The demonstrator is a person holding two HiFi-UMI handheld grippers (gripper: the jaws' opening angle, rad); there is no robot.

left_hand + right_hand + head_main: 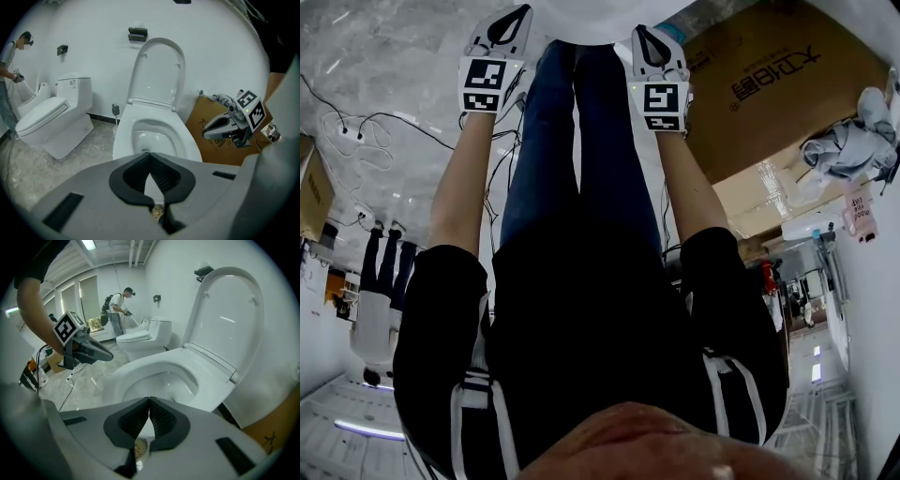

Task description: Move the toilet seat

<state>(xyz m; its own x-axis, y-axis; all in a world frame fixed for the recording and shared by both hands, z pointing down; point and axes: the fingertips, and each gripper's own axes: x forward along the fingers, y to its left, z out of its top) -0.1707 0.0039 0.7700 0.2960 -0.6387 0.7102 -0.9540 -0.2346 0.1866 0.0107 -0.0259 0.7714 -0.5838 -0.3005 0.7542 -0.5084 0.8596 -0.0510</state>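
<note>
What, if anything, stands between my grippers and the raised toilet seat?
Nothing visible does. The left gripper and right gripper, both shut and empty, face the toilet seat, which stands upright at the back of the bowl. Only the open bowl lies below the path, and the space above it is clear.

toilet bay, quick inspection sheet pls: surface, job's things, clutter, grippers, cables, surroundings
surface: grey marbled floor
job's things: toilet seat raised upright over the open bowl
clutter: cardboard sheet on the floor right of the toilet
grippers: left gripper and right gripper both shut, empty, short of the toilet
cables: loose cables across the floor
surroundings: second toilet, lid down; another person by the white wall
</note>
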